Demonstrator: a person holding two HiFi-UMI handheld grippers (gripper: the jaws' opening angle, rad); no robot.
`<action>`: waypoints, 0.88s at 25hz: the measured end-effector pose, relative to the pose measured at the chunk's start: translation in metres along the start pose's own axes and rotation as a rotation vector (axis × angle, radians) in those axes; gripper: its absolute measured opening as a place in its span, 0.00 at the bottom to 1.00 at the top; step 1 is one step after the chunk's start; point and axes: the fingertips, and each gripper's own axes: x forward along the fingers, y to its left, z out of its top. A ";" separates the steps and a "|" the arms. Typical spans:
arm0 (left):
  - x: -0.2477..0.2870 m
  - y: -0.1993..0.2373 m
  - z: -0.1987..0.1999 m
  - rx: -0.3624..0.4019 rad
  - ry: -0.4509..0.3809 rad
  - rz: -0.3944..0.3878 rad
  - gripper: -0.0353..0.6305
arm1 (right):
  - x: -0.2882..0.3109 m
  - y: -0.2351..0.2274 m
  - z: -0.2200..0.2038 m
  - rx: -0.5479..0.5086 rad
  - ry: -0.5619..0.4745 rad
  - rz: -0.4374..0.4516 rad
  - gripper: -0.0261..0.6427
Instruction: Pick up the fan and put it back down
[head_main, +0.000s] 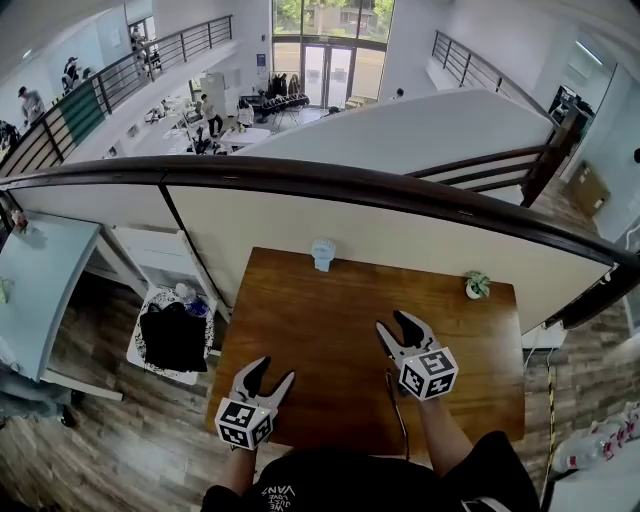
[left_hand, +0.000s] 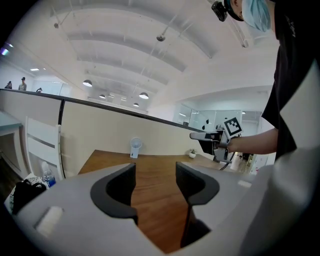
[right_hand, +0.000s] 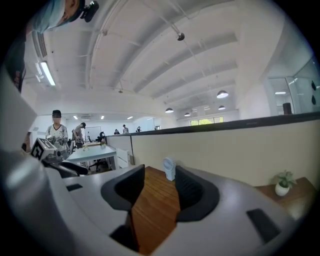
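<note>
A small white fan (head_main: 322, 253) stands upright at the far edge of the wooden table (head_main: 320, 330), close to the wall. In the left gripper view the fan (left_hand: 135, 147) shows far ahead; in the right gripper view the fan (right_hand: 169, 168) is seen past the jaws. My left gripper (head_main: 268, 379) hovers open over the table's near left part, with nothing between its jaws. Over the near right part my right gripper (head_main: 397, 328) is open and empty too. Both point toward the far edge, well short of the fan.
A small potted plant (head_main: 477, 285) sits at the table's far right corner. A low wall with a dark handrail (head_main: 330, 180) runs behind the table. A white chair with a black bag (head_main: 172, 335) stands left of the table, and a cable (head_main: 398, 415) trails by my right arm.
</note>
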 end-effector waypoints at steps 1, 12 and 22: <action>-0.002 -0.004 -0.001 -0.001 -0.002 0.002 0.41 | -0.010 -0.001 -0.001 0.013 -0.006 -0.009 0.33; -0.021 -0.069 -0.004 0.018 -0.025 0.005 0.28 | -0.107 0.006 -0.025 0.062 -0.016 -0.033 0.16; -0.039 -0.133 -0.018 0.074 -0.003 0.030 0.10 | -0.180 0.009 -0.047 0.069 -0.010 -0.019 0.10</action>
